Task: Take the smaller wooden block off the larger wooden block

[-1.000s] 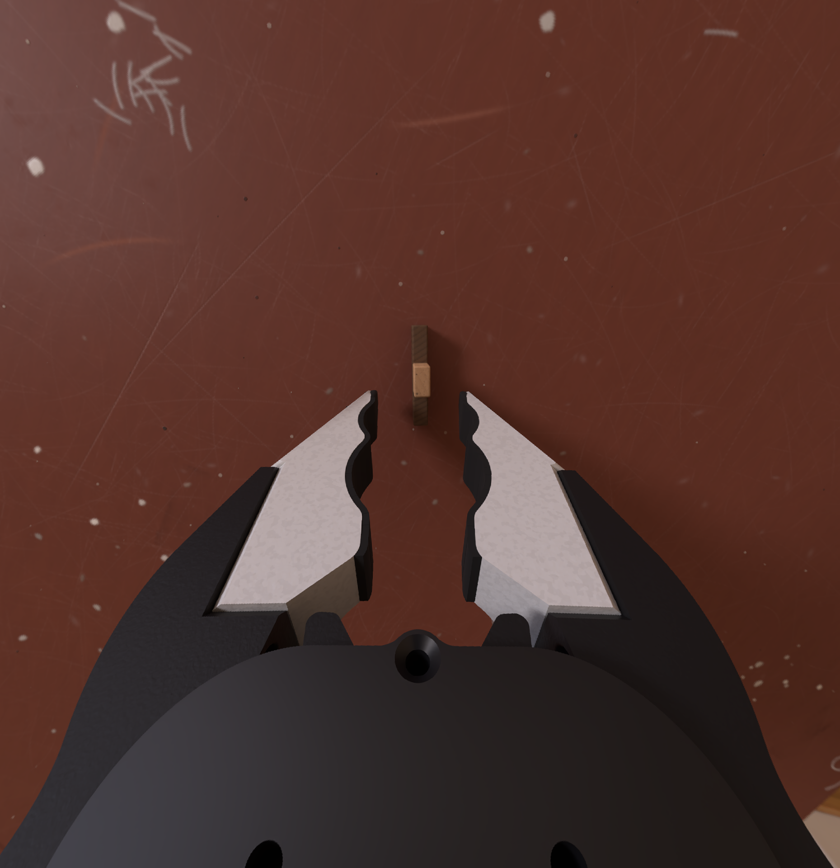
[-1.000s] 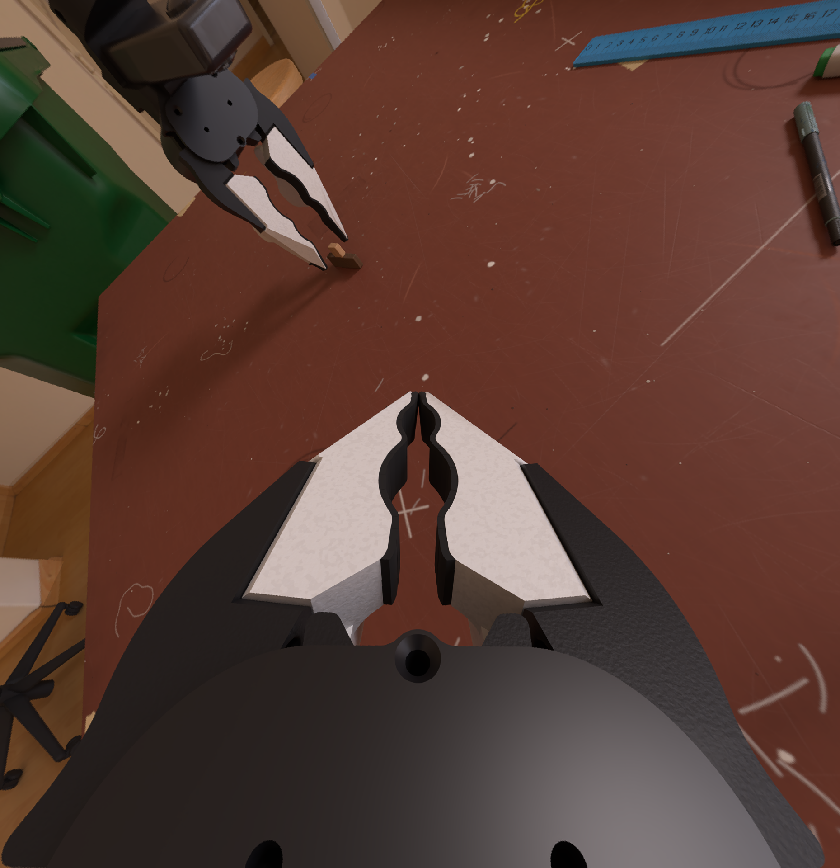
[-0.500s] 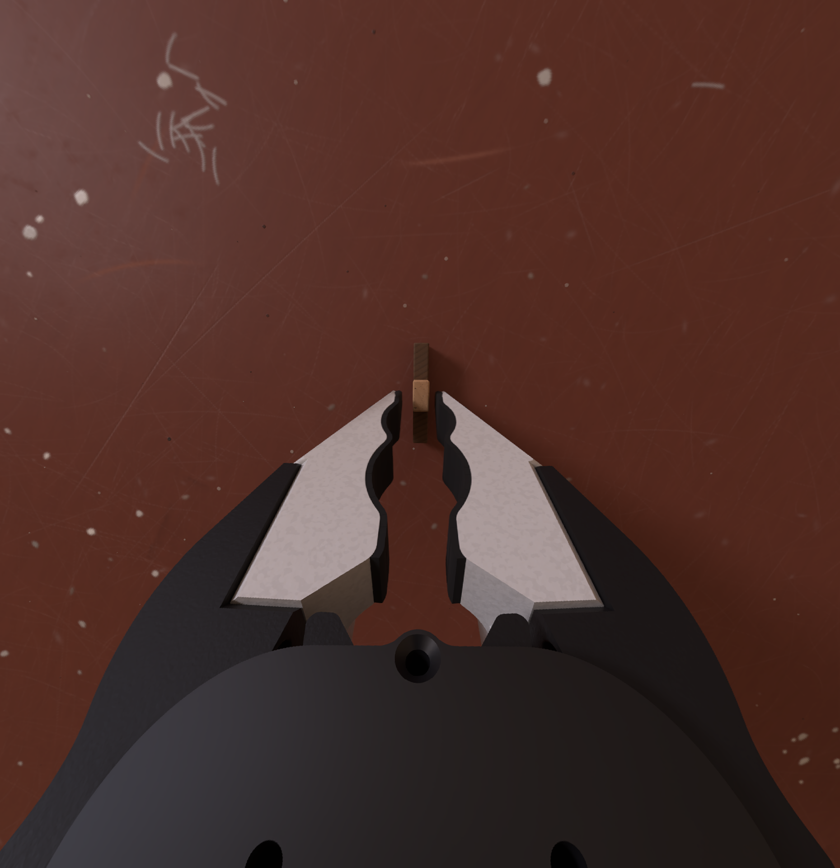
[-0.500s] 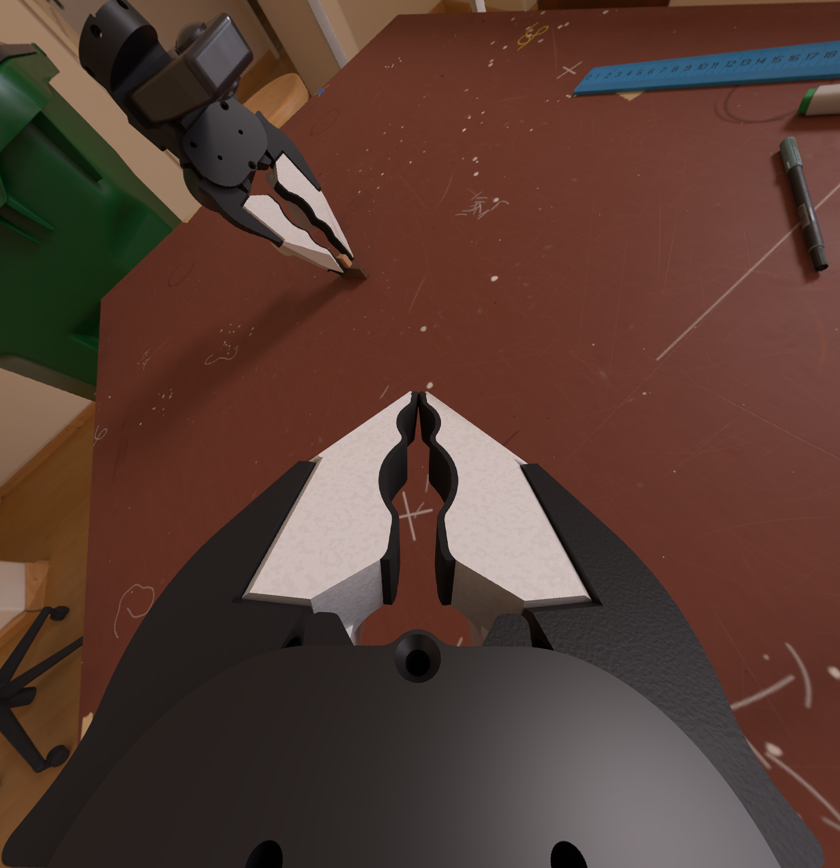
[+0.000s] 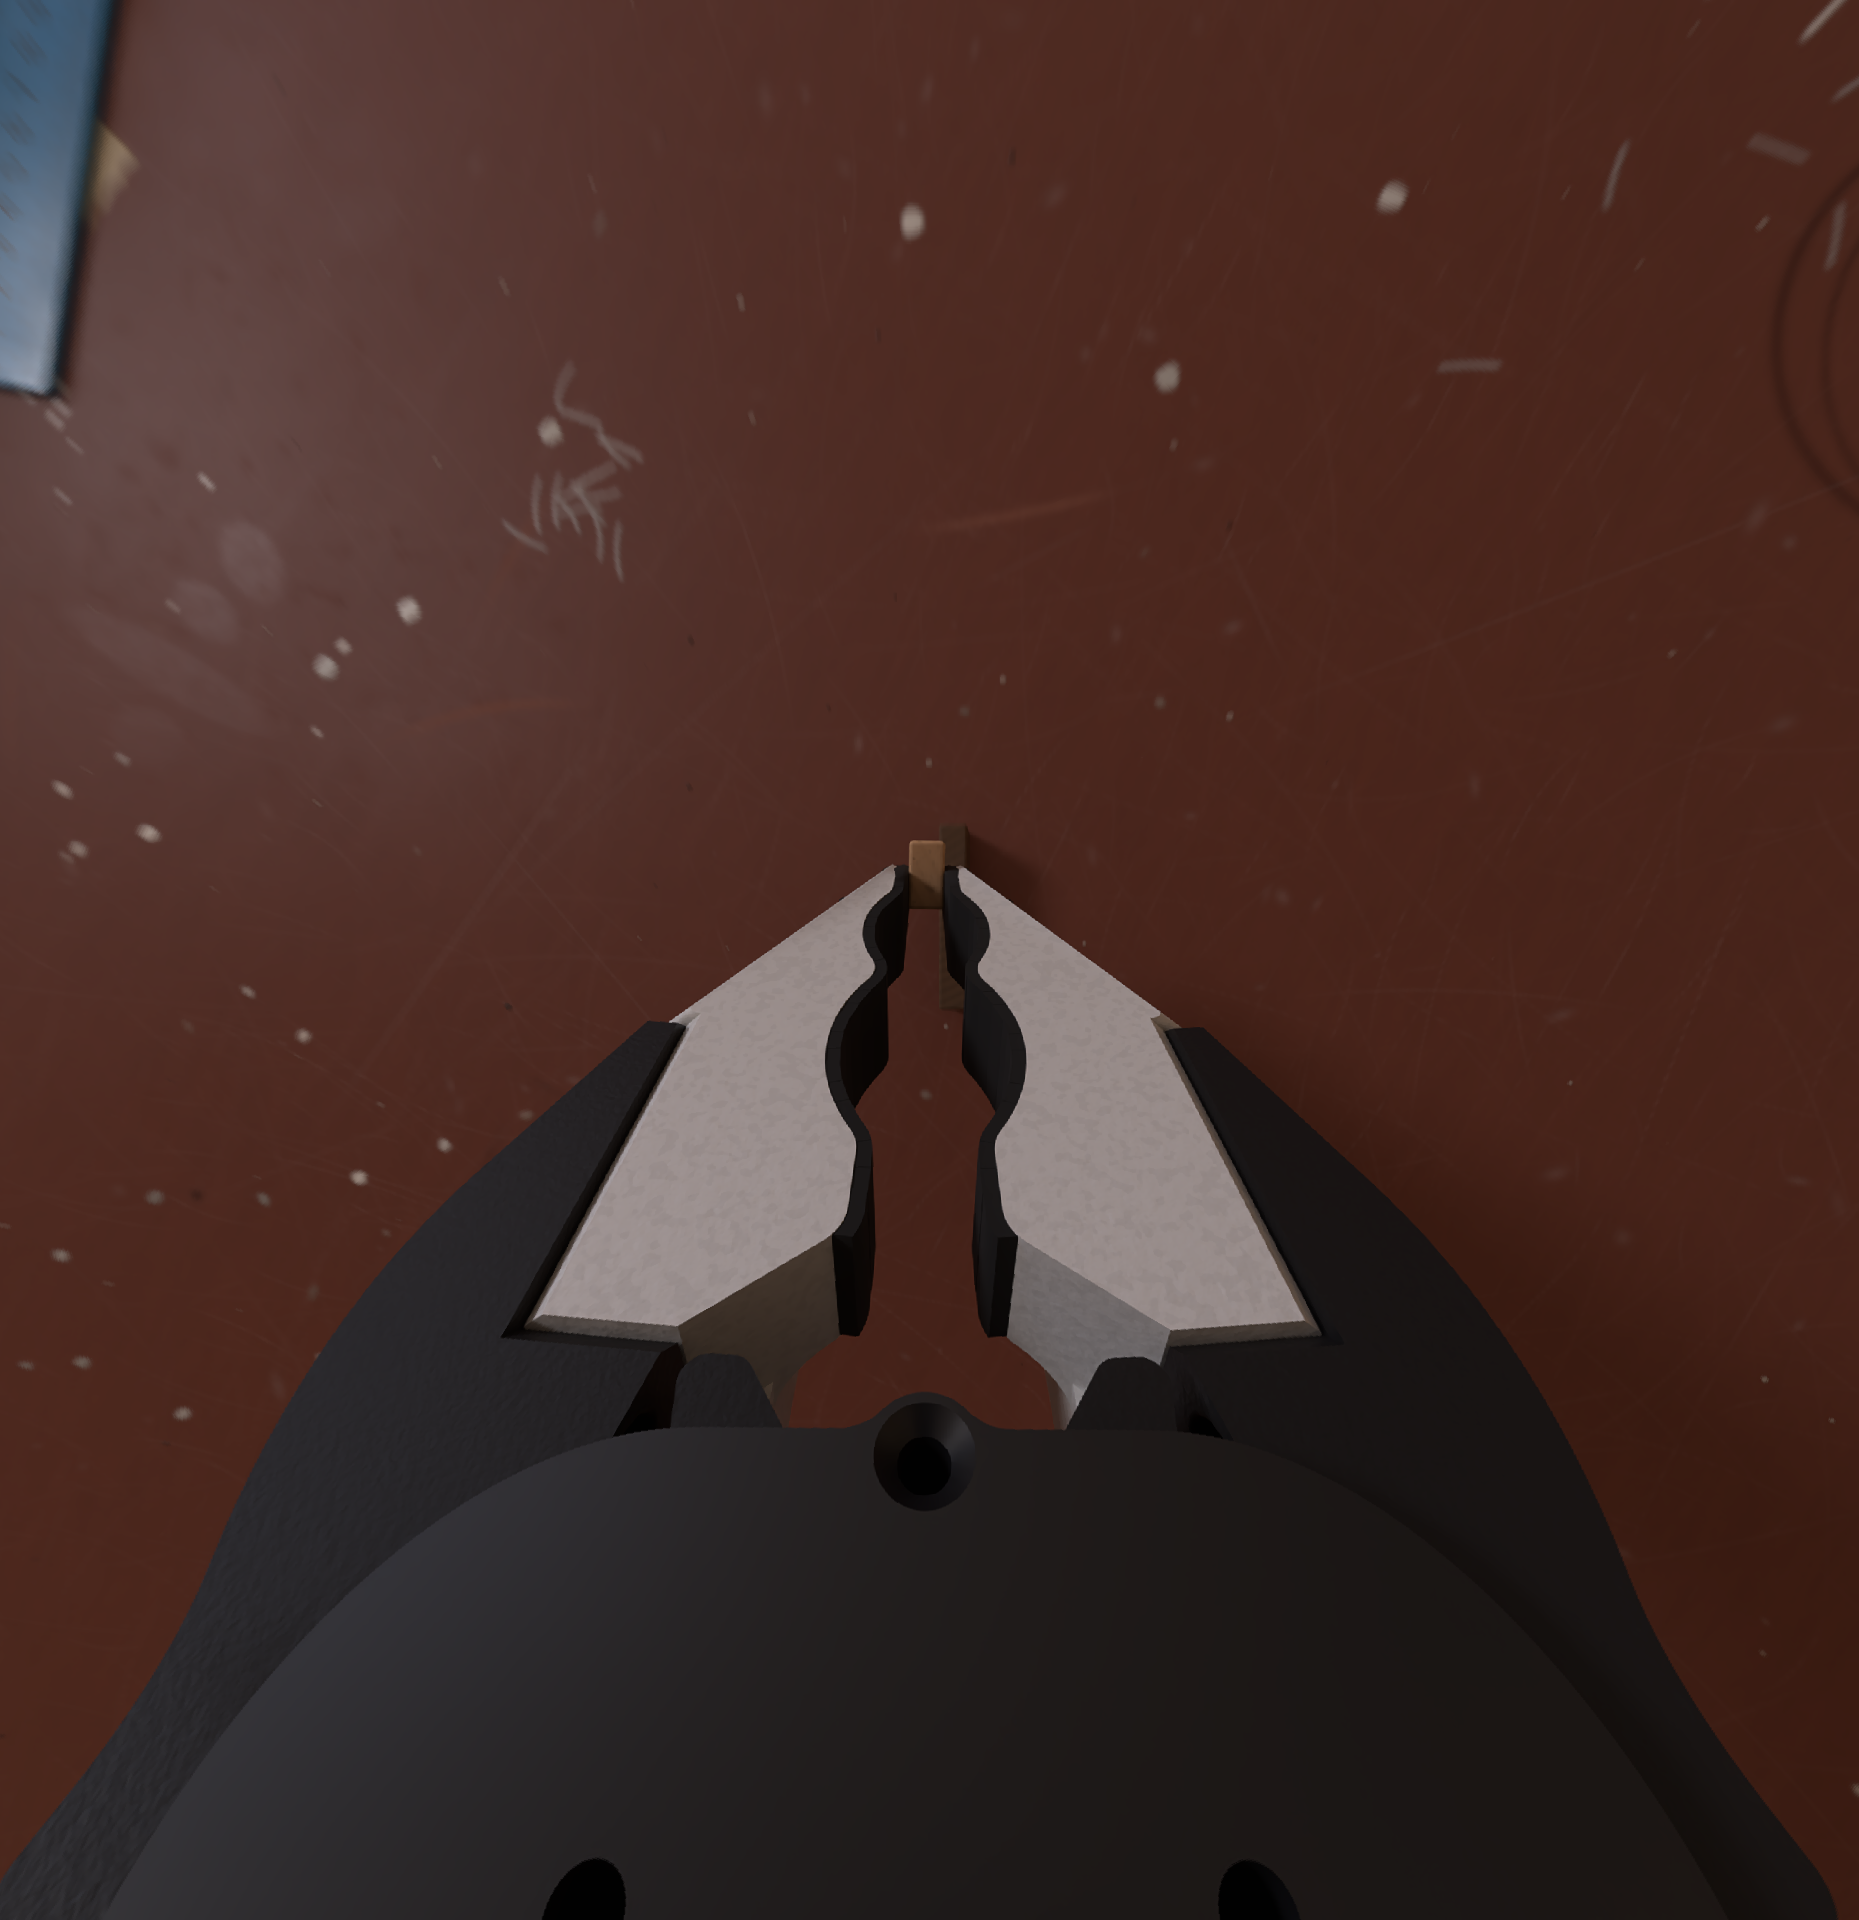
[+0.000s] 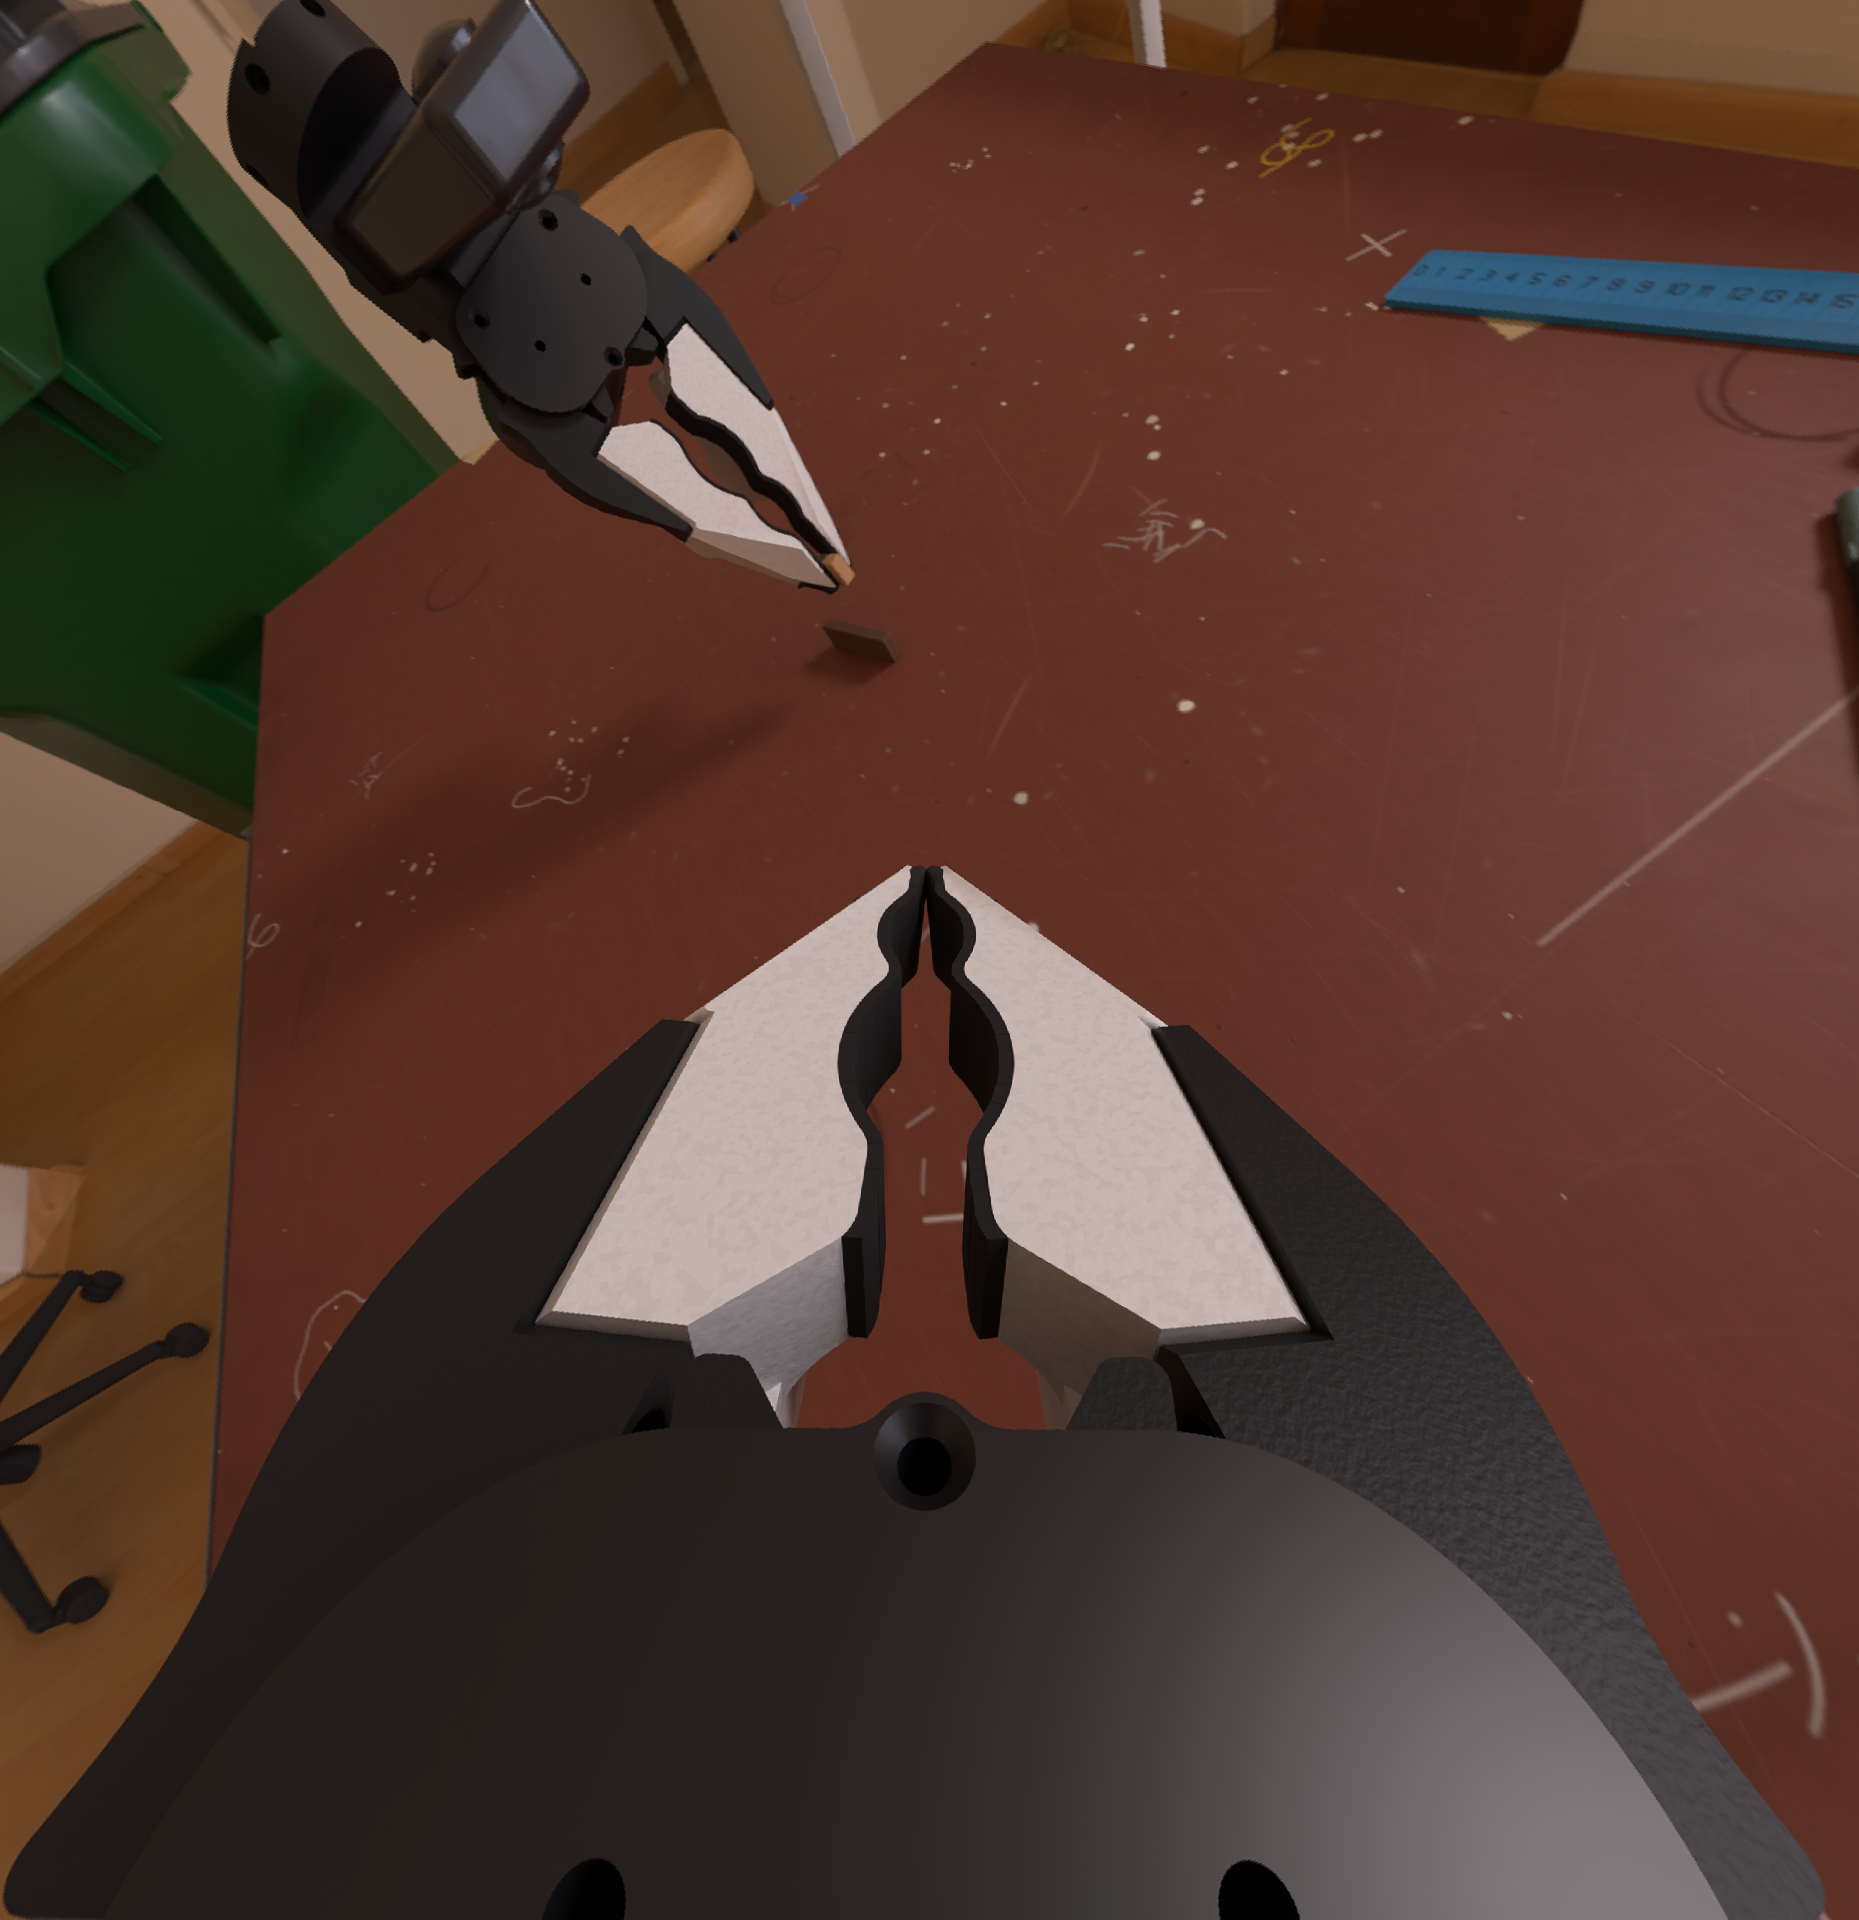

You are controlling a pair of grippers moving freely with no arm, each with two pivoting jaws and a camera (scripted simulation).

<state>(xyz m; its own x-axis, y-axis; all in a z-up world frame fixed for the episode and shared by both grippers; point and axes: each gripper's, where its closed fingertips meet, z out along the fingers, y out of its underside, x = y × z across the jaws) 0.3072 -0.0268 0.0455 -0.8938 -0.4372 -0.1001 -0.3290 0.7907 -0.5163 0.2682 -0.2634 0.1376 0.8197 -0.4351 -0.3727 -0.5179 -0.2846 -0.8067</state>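
In the left wrist view, the left gripper [image 5: 926, 883] pinches the small light block [image 5: 926, 865] at its tips near frame centre, with the dark larger block [image 5: 951, 844] just behind on the brown table [image 5: 1320, 623]. In the right wrist view, the right gripper [image 6: 926, 878] is clenched on nothing at centre, while in the upper left the small block [image 6: 840, 567] hangs clear above the larger block [image 6: 858, 641], which lies flat on the table [image 6: 1320, 831].

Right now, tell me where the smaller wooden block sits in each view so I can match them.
Left wrist view: the smaller wooden block is just above centre, pinched at the tips of the left claw.
Right wrist view: upper centre-left, at the far claw's tips, lifted above the larger wooden block.
Shared landmark: the blue ruler.
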